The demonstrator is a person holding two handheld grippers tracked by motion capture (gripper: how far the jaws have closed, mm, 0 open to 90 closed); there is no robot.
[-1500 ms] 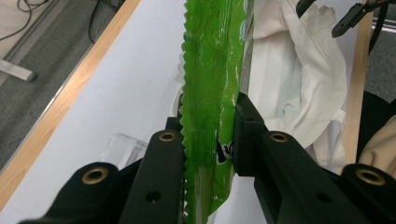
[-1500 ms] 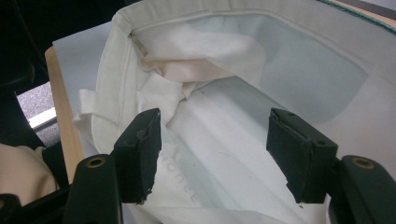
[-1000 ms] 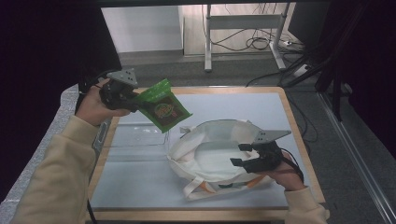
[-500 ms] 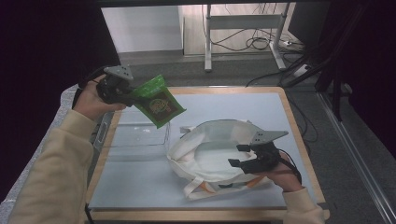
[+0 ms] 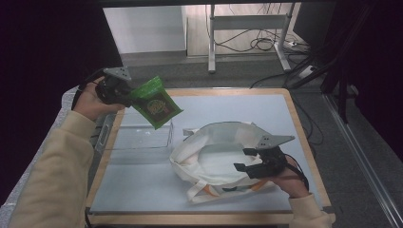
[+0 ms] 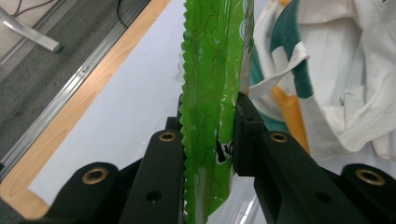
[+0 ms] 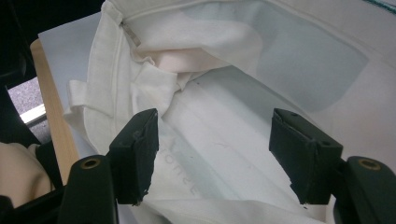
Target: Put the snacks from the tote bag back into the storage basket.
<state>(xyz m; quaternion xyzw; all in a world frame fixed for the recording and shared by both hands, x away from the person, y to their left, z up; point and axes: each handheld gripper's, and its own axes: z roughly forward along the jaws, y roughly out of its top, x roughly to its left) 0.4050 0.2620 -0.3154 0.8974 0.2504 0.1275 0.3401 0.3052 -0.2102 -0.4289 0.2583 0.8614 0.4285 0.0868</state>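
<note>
Green snack packet (image 5: 156, 101), upper left of high view: long axis slants down-right; glossy, crimped edge. Left gripper (image 5: 124, 93) pinches it. Right gripper (image 7: 215, 156) spread inside white bag (image 5: 214, 156).

The packet (image 5: 155, 101) was between the jaws of the left gripper (image 5: 124, 93), above the clear bin (image 5: 139, 137). The bag (image 5: 214, 156) lay under the right gripper (image 5: 249, 161).

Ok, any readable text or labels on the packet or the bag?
Green packet: a round printed logo on its face, too blurred to read.
Green packet, left gripper view: a few black letters at the jaws, cut off, unreadable.
White bag: faint lettering inside, seen reversed, not legible.
</note>
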